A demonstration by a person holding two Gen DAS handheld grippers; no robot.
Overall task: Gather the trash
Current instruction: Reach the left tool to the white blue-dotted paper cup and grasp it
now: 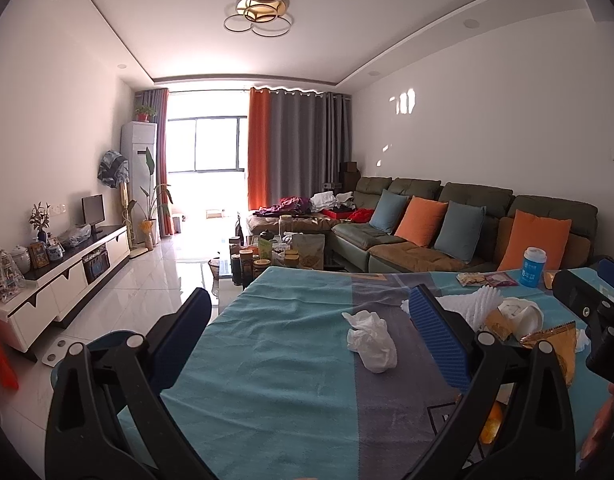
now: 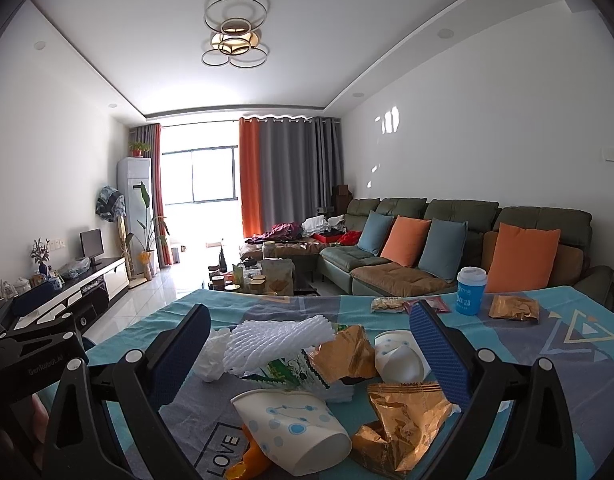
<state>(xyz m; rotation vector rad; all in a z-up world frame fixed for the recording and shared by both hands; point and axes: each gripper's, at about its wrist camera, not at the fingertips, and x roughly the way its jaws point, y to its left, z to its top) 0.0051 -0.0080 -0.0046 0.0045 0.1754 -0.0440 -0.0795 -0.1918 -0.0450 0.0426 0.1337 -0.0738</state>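
On the teal and grey tablecloth (image 1: 267, 340) lies a crumpled white plastic bag (image 1: 371, 340), just ahead of my left gripper (image 1: 309, 296) and between its spread fingers; the gripper is open and empty. My right gripper (image 2: 310, 311) is also open, hovering over a trash pile: white foam net (image 2: 275, 340), gold wrappers (image 2: 347, 354) (image 2: 403, 420), a crushed paper cup (image 2: 399, 356), a tipped paper cup (image 2: 295, 428), a green snack bag (image 2: 291, 372) and a tissue (image 2: 213, 356). Nothing is held.
A blue lidded cup (image 2: 471, 290) stands upright at the table's far edge, beside another gold wrapper (image 2: 513, 307) and small snack packets (image 2: 387, 304). Beyond the table are a green sofa (image 2: 387, 276) with cushions, a cluttered coffee table (image 1: 267, 256) and a TV stand (image 1: 67, 276).
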